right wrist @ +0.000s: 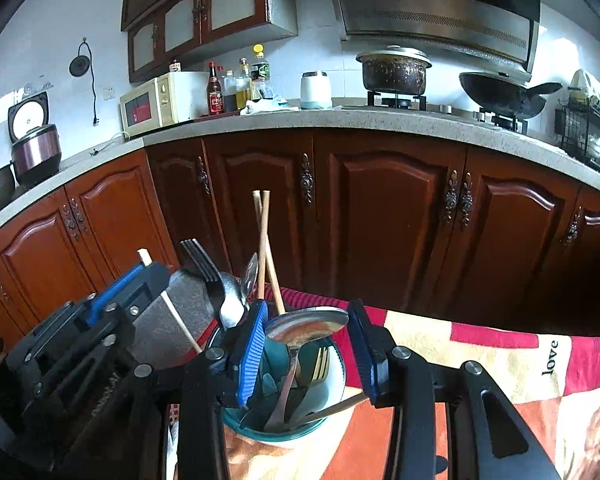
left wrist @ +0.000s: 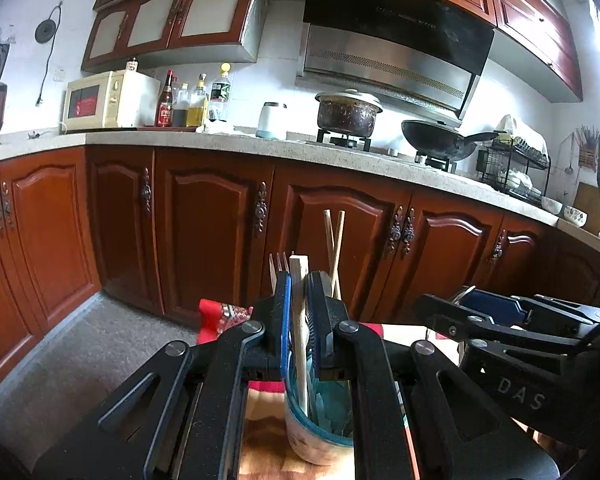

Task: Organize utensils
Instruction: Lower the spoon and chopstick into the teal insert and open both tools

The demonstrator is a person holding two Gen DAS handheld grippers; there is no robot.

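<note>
The left tongs (left wrist: 298, 312) are clamped on a pale wooden stick (left wrist: 299, 320), apparently the handle of a flat metal spatula (right wrist: 172, 312), though its lower end is hidden. Its long axis runs nearly upright, with the lower end inside the cup (right wrist: 284, 424) directly below, so the left hand is the nearer one. The right tongs (right wrist: 310, 344) stand wide open astride the cup's rim, holding nothing; a spoon (right wrist: 306, 322) rises between the jaws. Behind, chopsticks (right wrist: 262, 240) and a fork (right wrist: 200, 258) lean in the cup, which stands on the cloth-covered tabletop (right wrist: 500, 380).

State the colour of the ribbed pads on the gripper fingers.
Blue; the pads show best in the right wrist view.
</note>
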